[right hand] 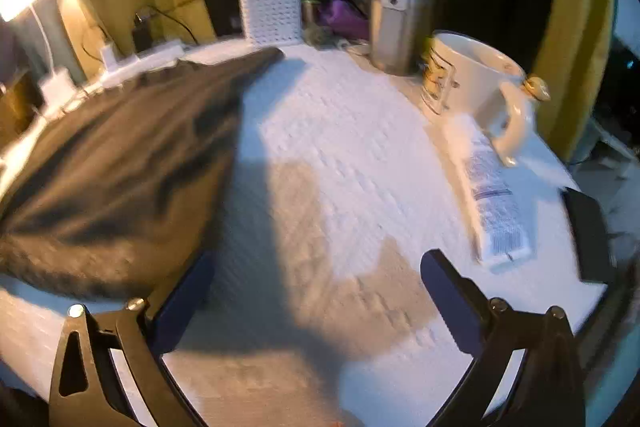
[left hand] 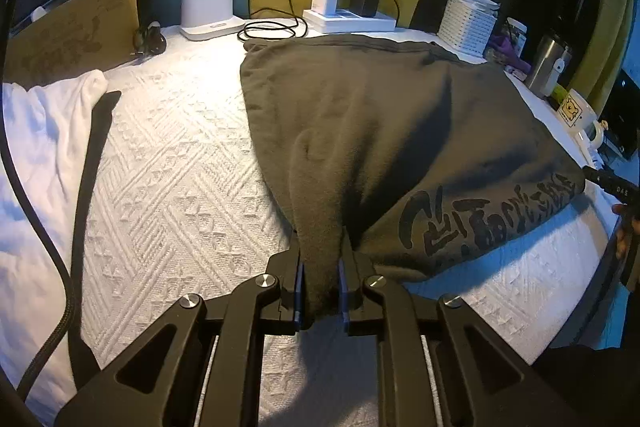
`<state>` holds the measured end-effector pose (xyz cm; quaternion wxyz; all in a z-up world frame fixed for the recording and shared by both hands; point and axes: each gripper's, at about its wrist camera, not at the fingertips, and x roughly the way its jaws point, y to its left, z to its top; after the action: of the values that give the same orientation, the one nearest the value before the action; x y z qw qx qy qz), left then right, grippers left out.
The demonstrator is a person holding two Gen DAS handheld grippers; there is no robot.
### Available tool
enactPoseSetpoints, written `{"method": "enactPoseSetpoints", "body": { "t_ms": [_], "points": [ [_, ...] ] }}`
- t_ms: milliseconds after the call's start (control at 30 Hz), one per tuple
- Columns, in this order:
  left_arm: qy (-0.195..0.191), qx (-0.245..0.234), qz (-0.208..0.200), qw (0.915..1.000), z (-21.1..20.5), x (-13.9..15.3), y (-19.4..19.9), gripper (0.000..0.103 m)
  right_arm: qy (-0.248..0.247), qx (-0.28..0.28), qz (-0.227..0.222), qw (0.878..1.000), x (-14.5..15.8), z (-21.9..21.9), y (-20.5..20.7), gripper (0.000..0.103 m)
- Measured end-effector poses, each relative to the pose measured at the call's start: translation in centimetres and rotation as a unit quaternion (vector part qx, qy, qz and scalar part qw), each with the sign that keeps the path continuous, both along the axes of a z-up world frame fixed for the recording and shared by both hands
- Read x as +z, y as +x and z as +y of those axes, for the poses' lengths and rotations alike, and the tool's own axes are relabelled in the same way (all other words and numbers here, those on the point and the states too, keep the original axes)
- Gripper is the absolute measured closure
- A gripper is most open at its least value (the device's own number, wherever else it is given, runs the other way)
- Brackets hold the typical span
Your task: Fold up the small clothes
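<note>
- My left gripper is clenched on a bunched fold of the dark grey garment, the cloth pinched between both blue pads and drawn up into a ridge toward me.
- The garment spreads away from that pinch toward 12 and 2 o'clock over the white textured cover, its black lettering facing up at about 3 o'clock of the pinch.
- My right gripper is released, jaws spread wide over bare cover with nothing between them.
- In the right wrist view, the garment lies at 9 to 10 o'clock, its near edge just beside my left-hand finger; the picture is too blurred to say whether they touch.
- A white tube lies flat at 2 o'clock of the right gripper, close to the right-hand finger.
- Beyond the tube stands a white mug, with a steel flask and a white basket further back near 12 o'clock.
- In the left wrist view, a white cloth sits at 9 o'clock and a power strip with chargers at 12.
</note>
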<state>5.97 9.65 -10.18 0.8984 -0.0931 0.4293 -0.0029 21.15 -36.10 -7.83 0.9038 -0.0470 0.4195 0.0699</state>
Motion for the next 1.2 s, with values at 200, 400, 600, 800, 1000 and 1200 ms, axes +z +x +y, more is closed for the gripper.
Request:
{"method": "enactPoseSetpoints", "body": {
  "t_ms": [200,400,600,800,1000,1200],
  "points": [
    [-0.011,0.002,-0.013,0.9999,0.2,0.4,-0.5,0.089,0.034,0.035,-0.001,0.999,0.1,1.4,2.6,0.003],
    [-0.006,-0.001,-0.016,0.9999,0.1,0.4,-0.8,0.089,0.094,0.067,0.030,0.993,-1.1,2.3,6.2,0.048],
    [-0.010,-0.001,-0.014,0.9999,0.2,0.3,-0.5,0.089,0.133,0.097,0.052,0.985,-2.1,4.0,7.8,0.050],
    [-0.011,-0.003,-0.014,0.9998,0.2,0.1,-0.2,0.089,0.115,0.106,0.048,0.986,-2.1,5.3,6.3,0.099],
    [-0.012,-0.007,-0.004,0.9999,-0.2,-0.6,-0.2,0.089,0.057,0.046,0.023,0.997,-2.2,4.2,3.0,0.100],
    [-0.007,-0.005,-0.005,1.0000,0.0,-0.6,-0.8,0.089,0.001,0.020,-0.005,1.000,-2.3,4.8,1.4,0.100]
  ]
}}
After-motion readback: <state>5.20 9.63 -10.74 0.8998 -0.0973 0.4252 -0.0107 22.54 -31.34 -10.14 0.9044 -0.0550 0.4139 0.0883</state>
